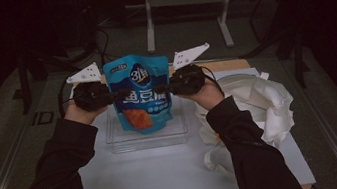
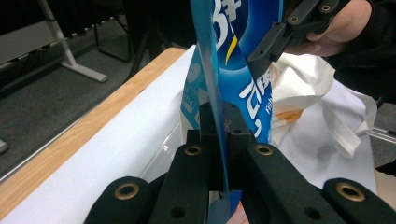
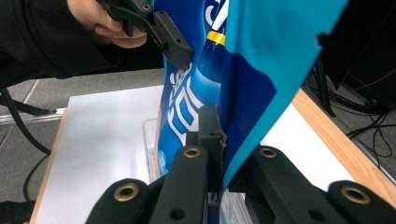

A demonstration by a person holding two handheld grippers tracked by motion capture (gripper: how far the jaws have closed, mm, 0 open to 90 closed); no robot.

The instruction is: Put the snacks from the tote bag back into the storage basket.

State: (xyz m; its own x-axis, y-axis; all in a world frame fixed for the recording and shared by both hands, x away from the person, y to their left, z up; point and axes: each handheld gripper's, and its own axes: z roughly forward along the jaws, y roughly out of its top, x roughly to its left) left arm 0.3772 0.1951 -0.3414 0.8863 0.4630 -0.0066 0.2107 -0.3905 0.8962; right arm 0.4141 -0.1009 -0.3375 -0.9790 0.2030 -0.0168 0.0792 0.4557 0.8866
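Right now your left gripper [image 1: 112,96] and right gripper [image 1: 169,87] each pinch a side edge of the blue snack pouch [image 1: 140,94], hanging upright over the clear tray [image 1: 147,140]. Uneven lowering could twist it onto the tray's rim; beyond, the white cloth bag [image 1: 253,102] might snag.

A dim lab or test room: white-topped table [image 1: 168,175], metal stand legs [image 1: 185,16], floor cables [image 1: 97,39]

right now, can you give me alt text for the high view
A person holds a blue snack pouch upright between the left gripper and the right gripper, each shut on one side edge, above a clear plastic tray on a white table mat. A crumpled white cloth bag lies to the right.
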